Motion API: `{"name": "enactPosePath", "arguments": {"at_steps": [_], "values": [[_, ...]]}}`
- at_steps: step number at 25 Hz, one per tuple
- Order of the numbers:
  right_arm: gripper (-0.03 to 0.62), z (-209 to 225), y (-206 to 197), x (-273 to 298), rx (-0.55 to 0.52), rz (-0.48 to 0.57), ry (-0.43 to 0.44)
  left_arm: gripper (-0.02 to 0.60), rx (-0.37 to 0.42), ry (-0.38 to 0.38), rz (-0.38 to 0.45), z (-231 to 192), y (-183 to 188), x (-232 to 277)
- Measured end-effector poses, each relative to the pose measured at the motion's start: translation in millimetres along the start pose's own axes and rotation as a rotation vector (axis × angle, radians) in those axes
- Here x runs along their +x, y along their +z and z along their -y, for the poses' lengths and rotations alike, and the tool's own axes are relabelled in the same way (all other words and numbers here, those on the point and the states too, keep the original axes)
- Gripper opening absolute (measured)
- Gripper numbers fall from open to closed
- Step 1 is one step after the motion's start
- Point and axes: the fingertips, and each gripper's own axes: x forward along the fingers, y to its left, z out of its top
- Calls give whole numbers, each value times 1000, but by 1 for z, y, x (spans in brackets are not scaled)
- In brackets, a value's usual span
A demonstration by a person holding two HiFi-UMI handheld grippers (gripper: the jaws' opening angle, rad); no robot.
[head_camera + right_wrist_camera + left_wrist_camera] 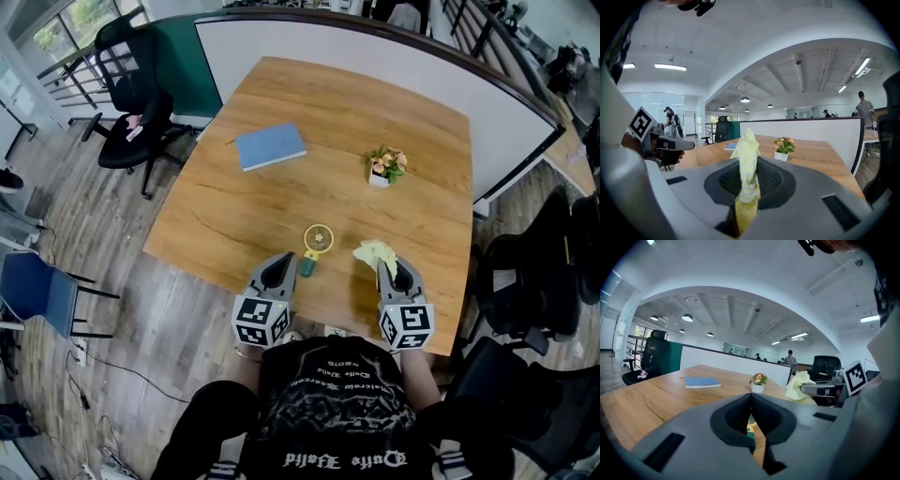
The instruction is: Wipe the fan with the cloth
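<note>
Now | left tongs (289, 266) clamp fan (318, 240): yellow ring, teal handle | right tongs (389, 272) pinch yellow cloth (374, 251)

Head view evenly lit, sharp at centre; daylight admitted through windows (66, 28) at upper left; soft short shadows cast on table (281, 216); gripper views strongly fisheye-bent, corners blacked out by vignette; ceiling lamps (687, 317) and light strips (670, 67) blown white; pale blue cast seen over left gripper view; near cloth (746, 159) slightly softened, possibly by closeness; distant background hazed.
</note>
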Motion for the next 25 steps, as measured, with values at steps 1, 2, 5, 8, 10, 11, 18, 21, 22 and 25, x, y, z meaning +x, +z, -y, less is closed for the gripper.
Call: {"name": "enactPosePath", "arguments": {"at_steps": [1, 2, 5, 8, 10, 11, 18, 21, 22, 25], "values": [[52, -1, 0, 0, 2, 0, -2, 20, -7, -4, 4, 1, 1, 0], [51, -1, 1, 0, 1, 0, -4, 20, -12, -3, 6, 2, 1, -1], [49, -2, 6, -1, -20, 9, -6, 21, -16, -3, -11, 2, -2, 1], [48, -3, 6, -1, -26, 7, -5, 21, -13, -16, -15, 7, -4, 0], [48, -6, 6, -2, -23, 6, 12, 21, -2, -6, -26, 9, -6, 0], [46, -9, 6, -2, -29, 5, 23, 21, 7, 9, -35, 9, -7, 0], [44, -11, -1, -3, -65, -22, 11, 20, 9, 40, -50, 11, -13, 4], [44, -10, -5, -6, -65, -28, 7, 20, 1, 38, -52, 12, -15, 3], [44, -10, -6, -6, -64, -28, 11, 20, 3, 37, -50, 13, -14, 3], [44, -12, -7, -6, -78, -33, 22, 21, 14, 27, -42, 16, -11, 3]]}}
